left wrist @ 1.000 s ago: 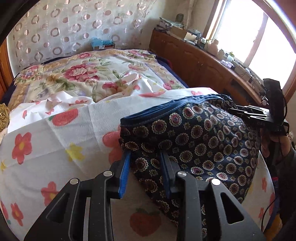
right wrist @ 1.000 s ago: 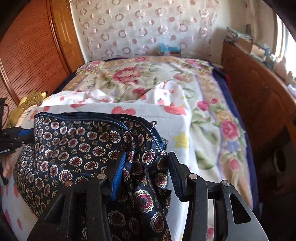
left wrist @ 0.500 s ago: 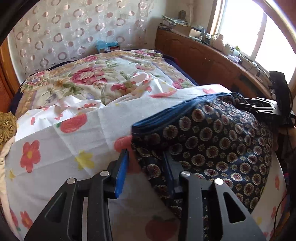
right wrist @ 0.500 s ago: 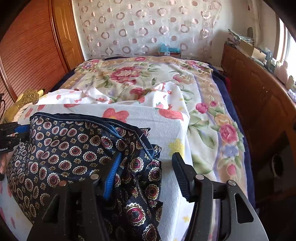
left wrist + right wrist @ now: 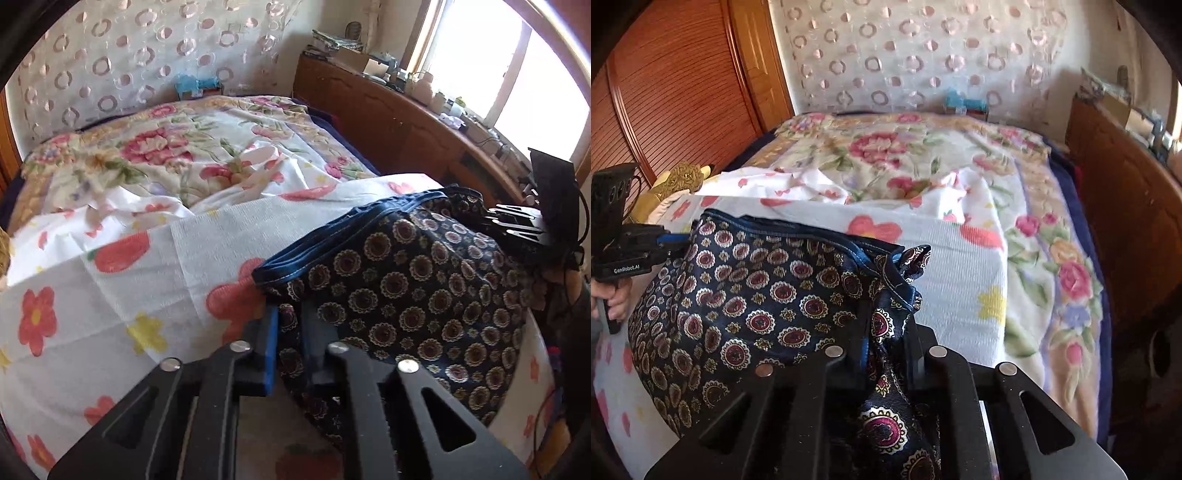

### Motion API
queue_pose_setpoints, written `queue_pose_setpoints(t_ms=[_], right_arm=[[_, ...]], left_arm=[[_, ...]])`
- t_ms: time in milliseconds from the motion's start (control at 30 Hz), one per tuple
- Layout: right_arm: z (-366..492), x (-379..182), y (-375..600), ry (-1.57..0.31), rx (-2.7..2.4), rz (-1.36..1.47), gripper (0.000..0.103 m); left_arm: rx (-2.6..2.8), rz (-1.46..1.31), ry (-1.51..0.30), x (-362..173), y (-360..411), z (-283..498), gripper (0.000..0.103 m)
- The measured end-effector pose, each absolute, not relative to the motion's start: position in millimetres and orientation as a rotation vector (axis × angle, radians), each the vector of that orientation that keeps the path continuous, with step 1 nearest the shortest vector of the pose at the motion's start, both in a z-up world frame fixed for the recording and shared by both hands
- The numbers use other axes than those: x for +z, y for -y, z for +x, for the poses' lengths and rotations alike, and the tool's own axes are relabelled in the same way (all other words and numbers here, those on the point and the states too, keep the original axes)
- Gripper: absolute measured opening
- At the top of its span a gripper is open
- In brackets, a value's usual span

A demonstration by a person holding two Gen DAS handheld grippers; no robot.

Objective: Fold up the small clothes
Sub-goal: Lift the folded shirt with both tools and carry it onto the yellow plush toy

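A small navy garment with a maroon-and-gold medallion print and a blue waistband [image 5: 413, 273] [image 5: 757, 291] lies stretched between both grippers on the flowered white sheet [image 5: 129, 295] of the bed. My left gripper [image 5: 290, 332] is shut on the garment's left edge. My right gripper [image 5: 886, 332] is shut on its bunched right edge, with cloth hanging down between the fingers. Each gripper shows at the far side of the other's view: the right one [image 5: 517, 225], the left one [image 5: 653, 240].
A floral quilt [image 5: 886, 147] covers the far bed, with a crumpled white sheet on it. A wooden sideboard [image 5: 388, 122] with clutter runs along the right under the window. A wooden wardrobe [image 5: 672, 92] stands at the left. A gold cushion [image 5: 679, 177] lies by it.
Both grippers were open around the garment's edges and have closed on them. The garment now hangs taut between them.
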State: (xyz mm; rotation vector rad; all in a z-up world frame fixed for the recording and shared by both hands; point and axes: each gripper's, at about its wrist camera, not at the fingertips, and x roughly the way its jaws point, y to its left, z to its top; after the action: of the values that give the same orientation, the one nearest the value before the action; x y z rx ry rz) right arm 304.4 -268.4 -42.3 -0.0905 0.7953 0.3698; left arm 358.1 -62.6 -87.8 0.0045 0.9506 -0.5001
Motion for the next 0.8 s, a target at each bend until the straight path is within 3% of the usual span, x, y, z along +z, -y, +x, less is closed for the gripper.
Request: queue_pose_setpoints(t_ms=[67, 367, 800], right_arm=[[294, -33, 266, -0.747, 0.359, -0.094, 0.013], [242, 25, 221, -0.497, 0.387, -0.154, 0.011], [251, 81, 67, -0.302, 0.582, -0.273, 0.011]], left_arm=[[-0.491, 0.011, -0.928, -82, 60, 350, 0.004], [-0.489, -0.025, -0.717, -13, 19, 277, 0.003], [-0.209, -0.154, -0.5, 38, -133, 192, 0.003]])
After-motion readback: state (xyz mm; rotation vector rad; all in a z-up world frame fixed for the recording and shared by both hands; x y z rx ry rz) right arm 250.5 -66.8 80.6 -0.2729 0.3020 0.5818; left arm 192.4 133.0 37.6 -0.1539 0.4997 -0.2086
